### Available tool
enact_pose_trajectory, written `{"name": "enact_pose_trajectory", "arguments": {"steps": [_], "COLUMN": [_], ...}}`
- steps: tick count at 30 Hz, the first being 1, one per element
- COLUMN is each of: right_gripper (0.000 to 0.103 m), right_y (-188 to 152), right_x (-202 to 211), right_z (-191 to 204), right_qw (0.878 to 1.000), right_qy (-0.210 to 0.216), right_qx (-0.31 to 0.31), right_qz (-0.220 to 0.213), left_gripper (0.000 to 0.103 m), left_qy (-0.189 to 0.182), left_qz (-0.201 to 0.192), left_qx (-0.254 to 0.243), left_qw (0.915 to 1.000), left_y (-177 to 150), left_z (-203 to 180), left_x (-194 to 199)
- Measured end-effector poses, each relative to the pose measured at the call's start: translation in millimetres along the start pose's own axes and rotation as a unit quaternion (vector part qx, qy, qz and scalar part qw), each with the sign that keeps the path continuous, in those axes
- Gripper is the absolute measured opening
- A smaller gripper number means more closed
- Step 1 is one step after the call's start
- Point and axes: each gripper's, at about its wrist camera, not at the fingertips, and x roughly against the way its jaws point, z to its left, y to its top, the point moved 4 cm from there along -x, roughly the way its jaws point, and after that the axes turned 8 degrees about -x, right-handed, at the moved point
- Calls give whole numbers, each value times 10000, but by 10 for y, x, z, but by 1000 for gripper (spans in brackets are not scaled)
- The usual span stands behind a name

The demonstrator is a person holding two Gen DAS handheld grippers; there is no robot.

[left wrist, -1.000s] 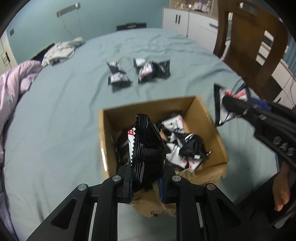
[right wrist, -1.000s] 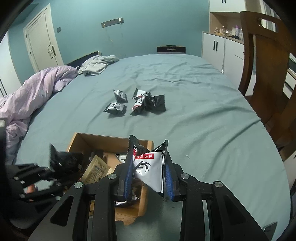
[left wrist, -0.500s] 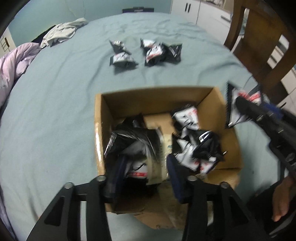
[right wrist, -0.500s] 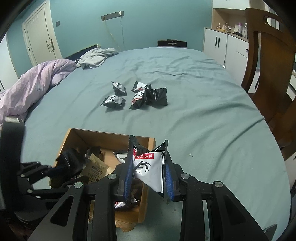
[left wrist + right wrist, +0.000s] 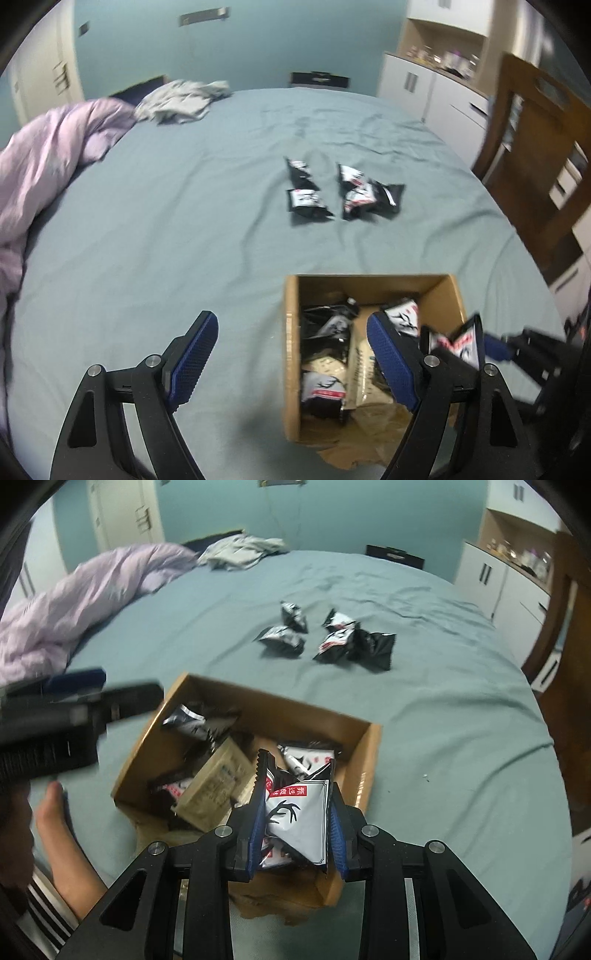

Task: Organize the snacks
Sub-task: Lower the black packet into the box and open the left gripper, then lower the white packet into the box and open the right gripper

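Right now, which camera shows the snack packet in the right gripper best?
The right wrist view: the snack packet sits large and sharp in the right gripper. The left wrist view catches it only small and blurred at the edge.

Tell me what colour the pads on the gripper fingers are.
Blue, with a fine mesh texture; the left gripper's pads show it best in the left wrist view.
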Motion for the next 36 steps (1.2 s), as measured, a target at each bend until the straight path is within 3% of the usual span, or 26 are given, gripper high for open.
{"name": "enact_pose_trajectory", "arguments": {"steps": [3,10,14,15,17,19,20,29,36], "right_gripper": [30,30,32,35,59,74,76,77,78], "right_y": [-18,-2,4,16,34,36,36,80,317], "right_x": [-57,-83,59,121,212,292,336,448,242], "right_z": [32,75,31,5,-47,-109,-141,-304,-427], "right_qw": [9998,9994,9988,9976,9962,9952,9947,9934,9910], "right_qy": [-68,-139,438,609,705,635,529,-256,-375], "right_qx": [119,201,-188,-324,-466,-596,-658,-852,-1117], "right_qz": [141,231,99,-6,-204,-442,-582,-731,-633], "left_gripper": [84,84,84,84,84,84,84,84,84], "left_qy": [35,292,442,466,493,529,545,456,394], "left_qz": [78,134,21,-8,-32,-58,-62,-125,-96], "left_qx": [254,183,-11,-65,-140,-258,-345,-685,-888], "left_qw": [9996,9993,9990,9989,9987,9983,9979,9965,9952], "left_y": [-28,-94,-88,-85,-80,-78,-74,-26,32], "left_z": [123,161,115,97,75,39,9,-142,-244], "left_x": [-39,-72,-27,-16,-7,1,5,93,61]}}
